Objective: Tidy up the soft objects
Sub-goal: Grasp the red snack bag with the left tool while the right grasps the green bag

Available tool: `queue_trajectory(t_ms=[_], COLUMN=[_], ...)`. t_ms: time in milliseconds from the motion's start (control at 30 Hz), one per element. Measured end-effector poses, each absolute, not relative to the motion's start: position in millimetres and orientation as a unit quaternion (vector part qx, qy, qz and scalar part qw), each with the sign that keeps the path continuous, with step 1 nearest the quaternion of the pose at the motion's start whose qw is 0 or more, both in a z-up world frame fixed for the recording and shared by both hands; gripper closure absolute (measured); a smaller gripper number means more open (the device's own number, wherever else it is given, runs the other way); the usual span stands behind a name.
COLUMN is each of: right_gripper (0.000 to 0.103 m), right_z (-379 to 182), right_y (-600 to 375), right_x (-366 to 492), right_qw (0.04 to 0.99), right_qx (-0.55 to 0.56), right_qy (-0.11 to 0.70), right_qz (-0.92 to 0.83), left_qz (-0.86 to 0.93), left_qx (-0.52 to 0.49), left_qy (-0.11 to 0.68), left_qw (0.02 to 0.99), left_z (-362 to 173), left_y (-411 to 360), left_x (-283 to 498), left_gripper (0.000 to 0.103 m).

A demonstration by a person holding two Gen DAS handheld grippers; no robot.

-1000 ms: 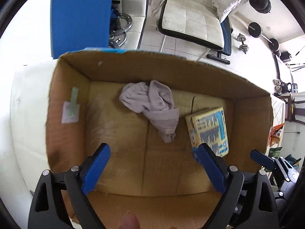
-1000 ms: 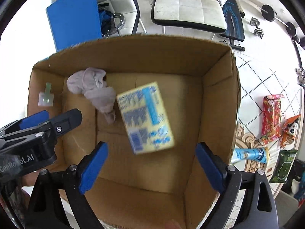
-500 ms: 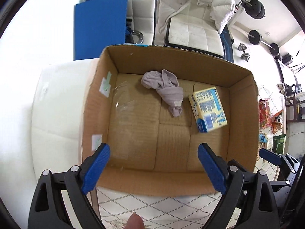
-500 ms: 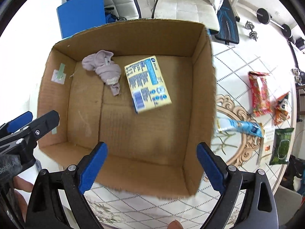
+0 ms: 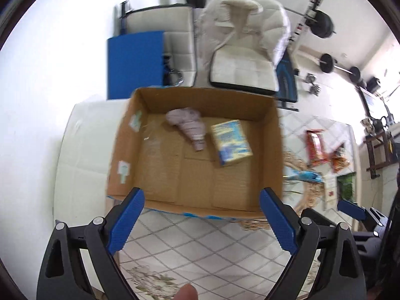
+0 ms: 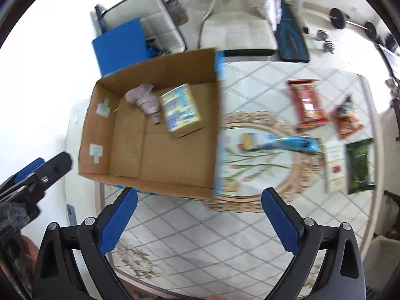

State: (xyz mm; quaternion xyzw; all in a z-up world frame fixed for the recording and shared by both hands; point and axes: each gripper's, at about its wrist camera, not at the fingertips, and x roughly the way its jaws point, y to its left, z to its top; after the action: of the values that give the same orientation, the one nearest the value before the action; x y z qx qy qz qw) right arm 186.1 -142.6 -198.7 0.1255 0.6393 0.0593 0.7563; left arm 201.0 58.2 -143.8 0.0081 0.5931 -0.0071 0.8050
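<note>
An open cardboard box (image 5: 270, 150) (image 6: 100, 130) stands on the patterned table. Inside lie a crumpled grey cloth (image 5: 190, 125) (image 6: 145, 98) and a yellow-and-blue packet (image 5: 231, 142) (image 6: 180, 108). My left gripper (image 5: 200, 222) is open and empty, above the table in front of the box. My right gripper (image 6: 198, 221) is open and empty, in front of the box's near right corner. On the table right of the box lie a blue tube-like packet (image 6: 280, 143), a red snack packet (image 6: 307, 103), an orange packet (image 6: 347, 122) and a green packet (image 6: 360, 165).
A white card (image 6: 335, 167) lies beside the green packet. A white cushion (image 5: 85, 150) is left of the box. Behind the table are a white chair with a coat (image 5: 245, 57), a blue board (image 5: 135, 62) and barbells (image 5: 322, 25).
Both grippers have pulled back and up from over the box, so the whole box and the table in front of it now show. The yellow-and-blue packet, in mid-air earlier, lies in the box.
</note>
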Motion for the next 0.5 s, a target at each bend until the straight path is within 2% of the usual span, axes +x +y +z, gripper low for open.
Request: queue_trajectory(t_ms=[233,500], right_gripper=[0.0,0.001], right_z=[-206.3,-318.5], right_y=[-285.9,-418.6], right_x=[179.4,192.8], right_qw=[0.761,0.684], right_qx=[0.135,0.166], right_qy=[0.634,0.701], right_qz=[-0.029,-0.114], left_qz=[-0.083,-0.108], left_qx=[0.022,0.036], left_qy=[0.631,0.705], left_qw=[0.771,0.699], left_z=[-178.0,-272.7], left_y=[-66.1,-182.6], left_x=[218.7,263.6], left_gripper=[0.009,0.009])
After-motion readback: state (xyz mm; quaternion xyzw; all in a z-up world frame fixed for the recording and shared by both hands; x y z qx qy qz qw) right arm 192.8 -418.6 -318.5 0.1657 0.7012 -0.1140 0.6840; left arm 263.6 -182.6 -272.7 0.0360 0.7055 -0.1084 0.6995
